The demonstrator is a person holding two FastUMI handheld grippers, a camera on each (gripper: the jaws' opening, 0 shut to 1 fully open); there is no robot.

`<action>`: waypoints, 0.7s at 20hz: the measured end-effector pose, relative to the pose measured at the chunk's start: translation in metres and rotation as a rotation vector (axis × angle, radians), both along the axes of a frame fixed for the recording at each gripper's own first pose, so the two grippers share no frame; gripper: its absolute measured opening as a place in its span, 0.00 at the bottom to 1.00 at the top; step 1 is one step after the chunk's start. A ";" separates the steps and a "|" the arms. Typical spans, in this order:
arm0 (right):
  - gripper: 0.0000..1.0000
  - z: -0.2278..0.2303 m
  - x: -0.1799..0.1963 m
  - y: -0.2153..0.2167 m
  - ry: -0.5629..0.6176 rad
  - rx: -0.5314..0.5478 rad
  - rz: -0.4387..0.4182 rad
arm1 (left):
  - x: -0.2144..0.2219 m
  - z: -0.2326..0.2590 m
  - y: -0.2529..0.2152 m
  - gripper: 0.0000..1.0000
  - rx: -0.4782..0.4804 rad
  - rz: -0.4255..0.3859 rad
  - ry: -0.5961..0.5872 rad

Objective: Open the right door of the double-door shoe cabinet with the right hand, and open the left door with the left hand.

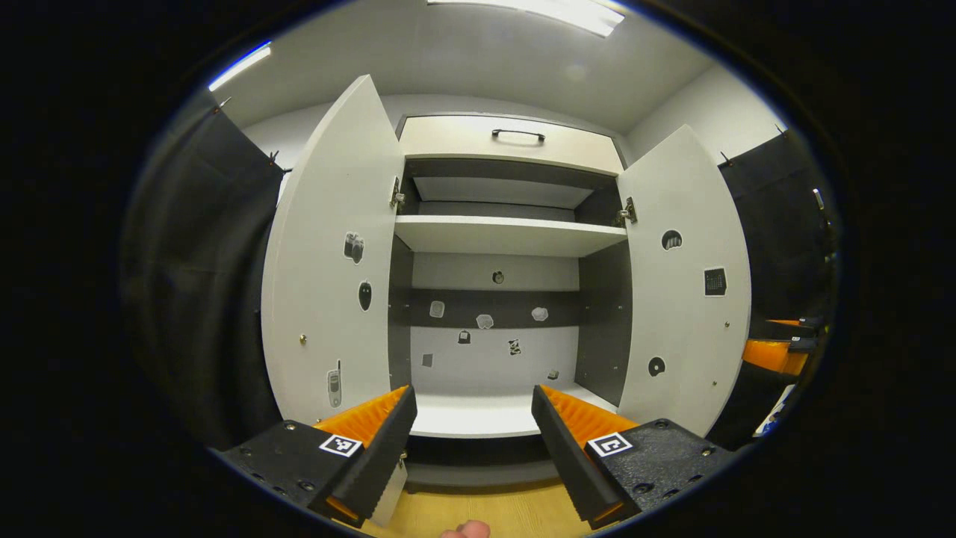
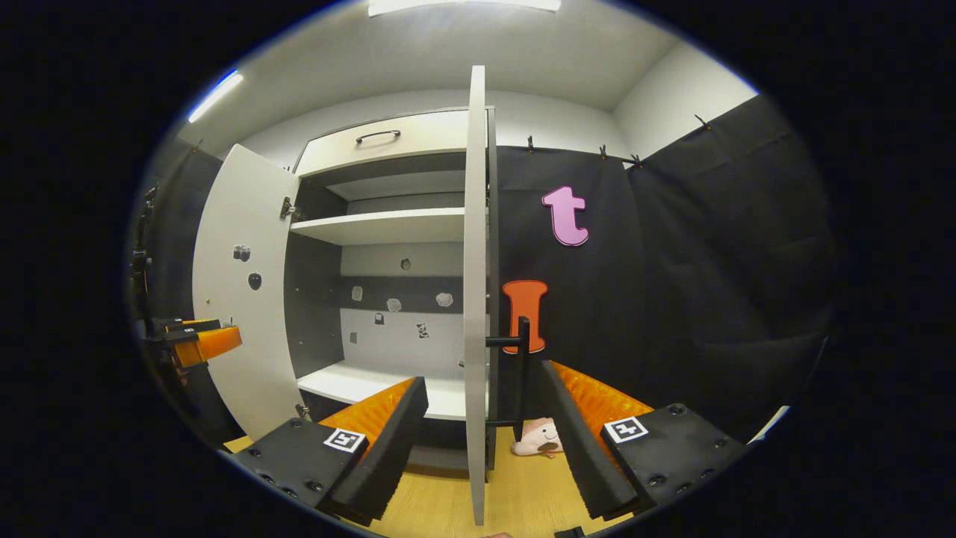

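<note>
Doors of the shoe cabinet [image 1: 508,142] are standing swung wide, the 2 grippers, left gripper [image 1: 474,448] and right gripper [image 2: 485,448], hanging spread and empty since both pulls look complete.

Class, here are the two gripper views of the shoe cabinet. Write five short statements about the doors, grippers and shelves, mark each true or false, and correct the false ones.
1. Both cabinet doors stand open. True: the left door and the right door are swung outward.
2. The right gripper is shut on the door handle. False: its fingers are spread, with the door's edge between them and not pressed.
3. The left gripper is open and holds nothing. True.
4. Shoes fill the upper shelf. False: it is bare.
5. The drawer above the shelves is pulled out. False: it looks closed.
</note>
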State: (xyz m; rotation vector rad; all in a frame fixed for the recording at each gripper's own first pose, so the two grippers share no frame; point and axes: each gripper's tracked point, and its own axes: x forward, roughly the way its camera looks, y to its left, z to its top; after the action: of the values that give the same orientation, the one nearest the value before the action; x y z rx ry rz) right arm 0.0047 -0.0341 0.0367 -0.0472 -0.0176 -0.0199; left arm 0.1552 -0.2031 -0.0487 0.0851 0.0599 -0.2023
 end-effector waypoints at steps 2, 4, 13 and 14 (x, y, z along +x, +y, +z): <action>1.00 0.001 0.002 0.000 -0.001 0.001 -0.005 | 0.001 -0.002 0.001 0.94 -0.007 -0.003 0.006; 1.00 0.000 0.002 -0.001 -0.002 0.004 -0.008 | 0.002 -0.003 0.003 0.94 -0.008 0.001 0.008; 1.00 0.001 0.003 0.001 -0.005 0.001 -0.010 | 0.005 -0.001 0.009 0.94 -0.001 0.009 -0.002; 1.00 0.002 0.003 0.002 -0.007 0.000 -0.009 | 0.005 -0.001 0.009 0.94 0.000 0.011 -0.002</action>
State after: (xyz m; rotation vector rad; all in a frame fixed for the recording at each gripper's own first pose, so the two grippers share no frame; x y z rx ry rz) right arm 0.0076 -0.0322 0.0383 -0.0468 -0.0245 -0.0289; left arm 0.1606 -0.1938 -0.0496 0.0854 0.0580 -0.1916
